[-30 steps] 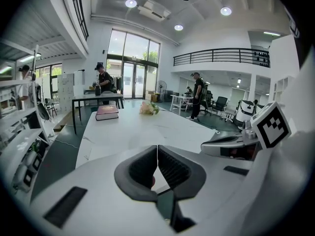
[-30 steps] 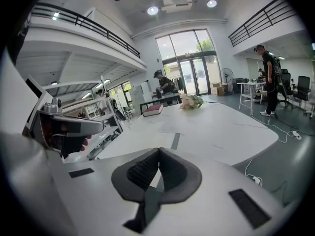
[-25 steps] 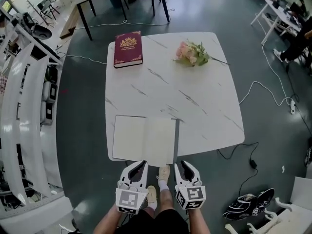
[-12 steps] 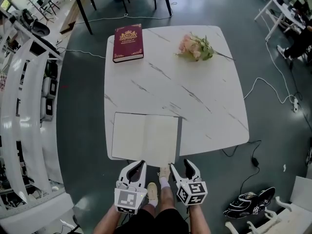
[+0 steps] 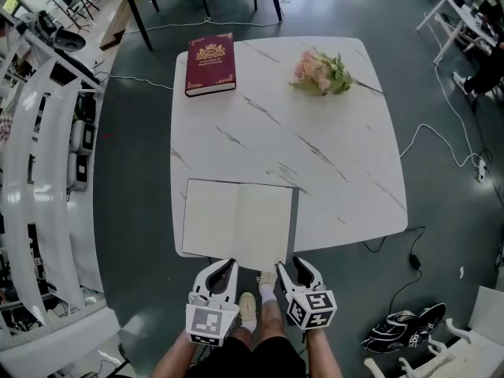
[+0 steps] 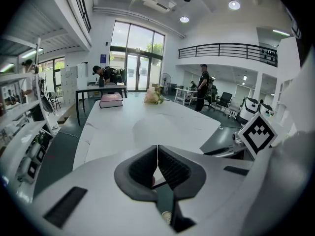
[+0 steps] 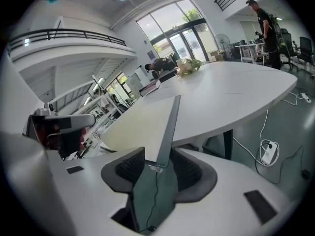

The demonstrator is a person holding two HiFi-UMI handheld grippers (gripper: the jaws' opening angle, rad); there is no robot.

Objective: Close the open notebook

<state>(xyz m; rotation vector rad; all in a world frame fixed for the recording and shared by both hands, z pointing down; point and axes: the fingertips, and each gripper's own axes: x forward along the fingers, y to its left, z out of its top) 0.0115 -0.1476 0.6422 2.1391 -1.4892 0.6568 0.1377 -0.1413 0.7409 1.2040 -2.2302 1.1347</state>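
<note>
The open notebook [image 5: 236, 223] lies flat with cream pages up at the near left edge of the white marble table [image 5: 339, 172]. Its grey cover edge [image 5: 294, 225] shows along the right side. My right gripper [image 5: 293, 268] is at the notebook's near right corner. In the right gripper view the grey cover [image 7: 167, 129] stands between the jaws of my right gripper [image 7: 158, 162], which are closing, with gaps to both pads. My left gripper [image 5: 221, 270] hangs just off the table's near edge below the notebook. In the left gripper view my left gripper [image 6: 157, 150] is shut on nothing.
A dark red book [image 5: 211, 63] lies at the far left corner and a bunch of pink flowers [image 5: 321, 72] at the far right. White shelving [image 5: 47, 179] runs along the left. Cables and black shoes [image 5: 405, 333] lie on the floor at right.
The right gripper has rolled a little and its tips have come in to the notebook's near right corner. The left gripper has barely moved. The notebook lies as before.
</note>
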